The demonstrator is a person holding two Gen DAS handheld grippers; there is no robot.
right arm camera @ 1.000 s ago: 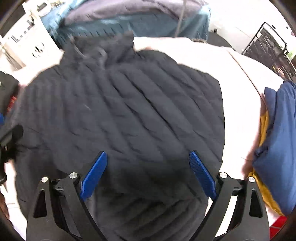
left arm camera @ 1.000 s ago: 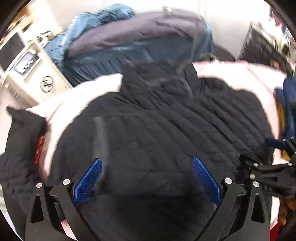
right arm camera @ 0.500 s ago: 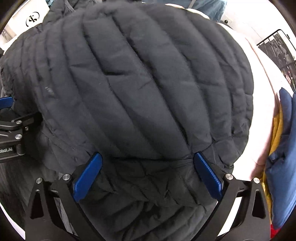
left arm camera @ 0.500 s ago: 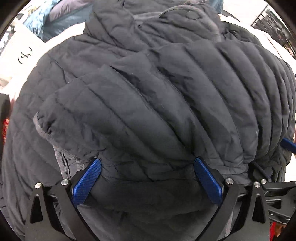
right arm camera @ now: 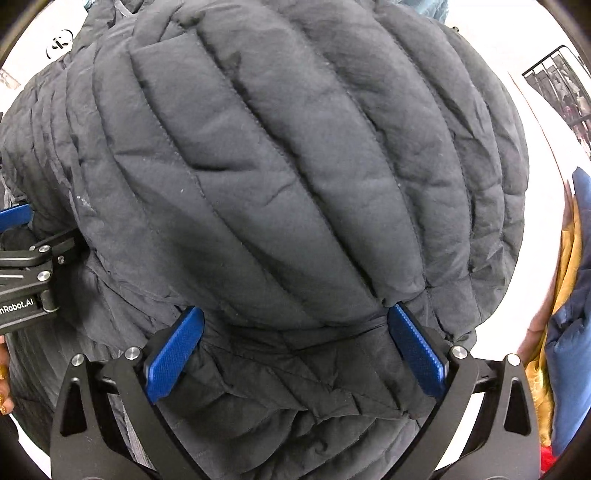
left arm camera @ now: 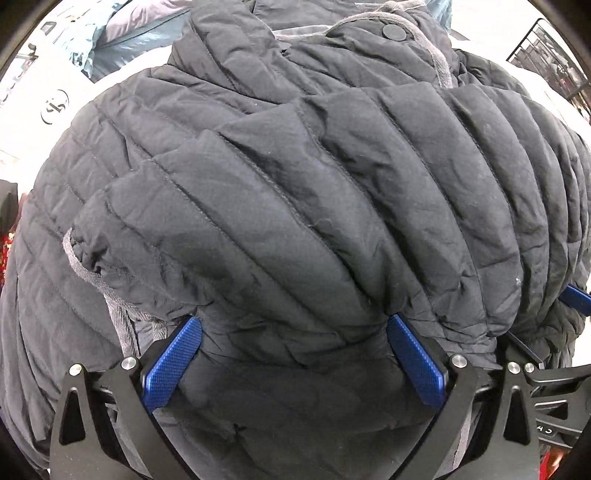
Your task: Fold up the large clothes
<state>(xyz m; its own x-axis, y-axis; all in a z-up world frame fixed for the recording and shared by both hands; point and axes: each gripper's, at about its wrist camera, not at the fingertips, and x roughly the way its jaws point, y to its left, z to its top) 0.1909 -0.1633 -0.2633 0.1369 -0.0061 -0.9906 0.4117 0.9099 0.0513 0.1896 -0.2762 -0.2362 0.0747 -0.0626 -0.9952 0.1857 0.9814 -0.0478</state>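
Observation:
A black quilted puffer jacket (left arm camera: 295, 184) fills the left wrist view, bunched in thick folds, with a grey-lined cuff (left arm camera: 79, 258) at the left and a collar snap at the top. My left gripper (left arm camera: 293, 321) points down onto it, jaws wide open, a puffed fold bulging between the blue pads (left arm camera: 173, 363). The right wrist view shows the same jacket (right arm camera: 295, 166) close up. My right gripper (right arm camera: 295, 309) also stands wide open, straddling a bulge of the quilted fabric without pinching it. The two grippers sit side by side, and the left gripper's body (right arm camera: 26, 273) shows at the edge of the right wrist view.
The jacket lies on a white surface (right arm camera: 535, 147). Blue cloth (right arm camera: 576, 314) and yellow cloth (right arm camera: 565, 258) are piled at the right. A black wire rack (right arm camera: 561, 85) stands at the far right. Teal and grey garments (left arm camera: 122, 33) and a white box with a logo (left arm camera: 55, 107) lie at the far left.
Both grippers have come down from above the spread jacket until it fills both views. A folded layer now lies bunched under them. In the last half second little has moved.

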